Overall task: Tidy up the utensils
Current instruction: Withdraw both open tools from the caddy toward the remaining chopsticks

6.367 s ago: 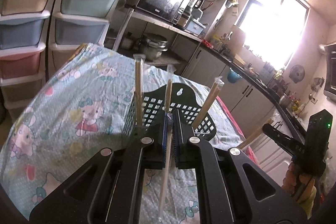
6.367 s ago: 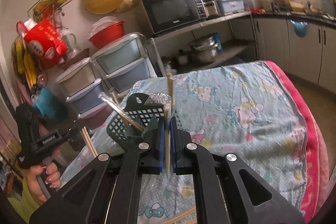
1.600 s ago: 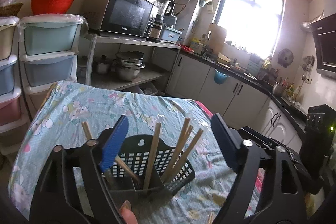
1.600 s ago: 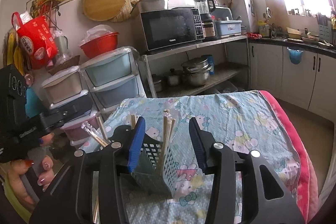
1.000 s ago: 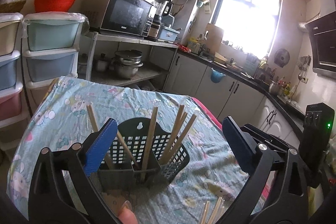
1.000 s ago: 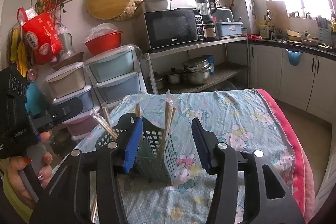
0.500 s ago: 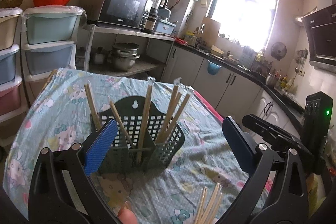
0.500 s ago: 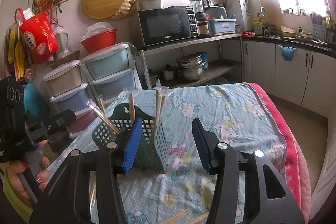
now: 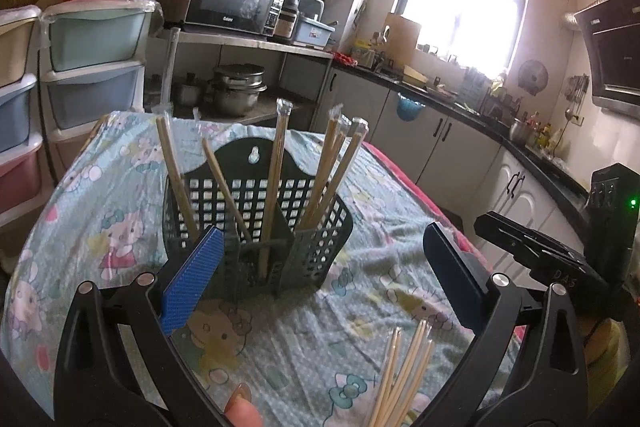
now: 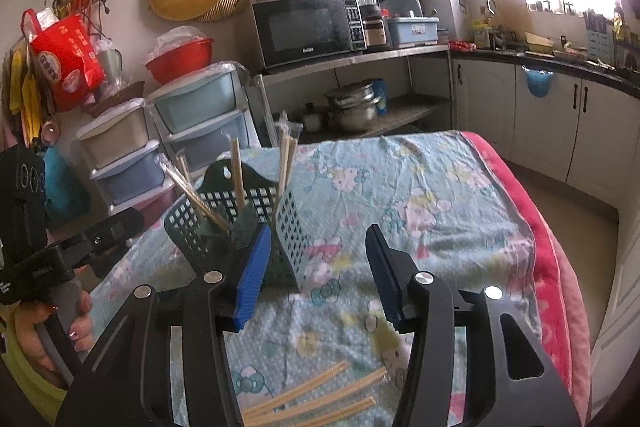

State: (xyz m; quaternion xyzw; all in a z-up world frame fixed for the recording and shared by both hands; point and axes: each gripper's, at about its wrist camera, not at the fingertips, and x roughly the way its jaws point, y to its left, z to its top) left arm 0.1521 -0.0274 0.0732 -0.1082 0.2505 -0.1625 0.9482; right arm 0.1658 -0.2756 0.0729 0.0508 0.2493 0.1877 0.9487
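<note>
Dark green mesh holder [image 9: 256, 227]: landmark; stands upright on the patterned cloth [image 9: 100, 211] that covers the tabletop, split into compartments.
Wrapped chopsticks in holder [image 9: 276, 171]: several pairs stand tilted in the compartments, tips above the holder's rim; two lean left of the middle pair, a cluster leans right.
Left claw [image 9: 320, 275]: released, blue pads spread wide, grasping nothing; it hangs just in front of the holder, apart from it.
Loose chopsticks [image 9: 400, 375]: a small bundle lying flat on the cloth, nearer the camera than the holder and to its right.
Right claw [image 10: 316, 275]: released, pads apart, grasping nothing; the holder sits near its left pad.
Microwave [image 10: 308, 27]: on a shelf well behind the holder.
</note>
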